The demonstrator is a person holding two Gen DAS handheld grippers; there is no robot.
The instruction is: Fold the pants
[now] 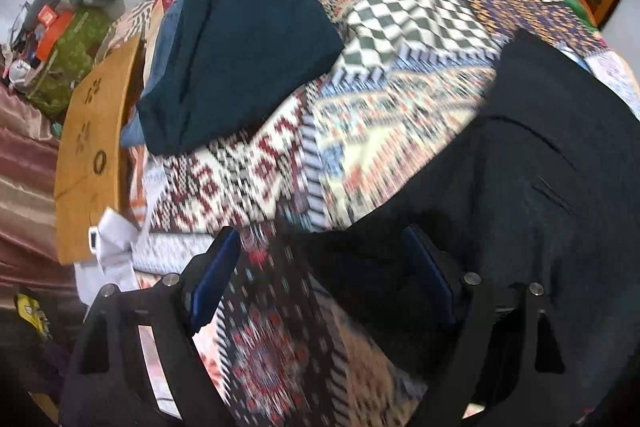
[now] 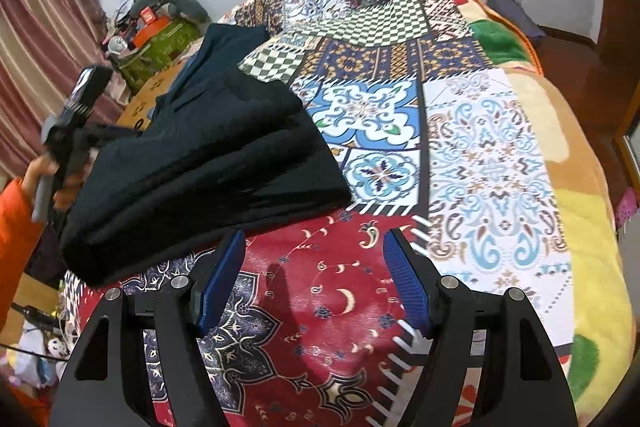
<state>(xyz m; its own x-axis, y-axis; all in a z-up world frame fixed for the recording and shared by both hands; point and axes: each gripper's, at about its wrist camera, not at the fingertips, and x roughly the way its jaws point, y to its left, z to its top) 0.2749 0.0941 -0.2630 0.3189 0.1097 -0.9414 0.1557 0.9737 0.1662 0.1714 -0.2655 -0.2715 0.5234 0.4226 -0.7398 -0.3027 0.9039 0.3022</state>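
Folded dark pants [image 2: 208, 163] lie on patchwork bedspread [image 2: 492, 155]. Right gripper [image 2: 316, 279] just beside pants, jaws apart, holding nothing. Left gripper [image 1: 324, 267] jaws apart too, at pants edge.

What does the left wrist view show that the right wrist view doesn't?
Left wrist only: a blue garment peeking from under the teal folded pants, and a back pocket slit on the black pants.

Right wrist only: the left gripper seen from outside, held in a hand with an orange sleeve, at the edge of the black pants, and the right gripper open over bare quilt.

Both: the patchwork quilt, black pants, teal pants, and the green box.
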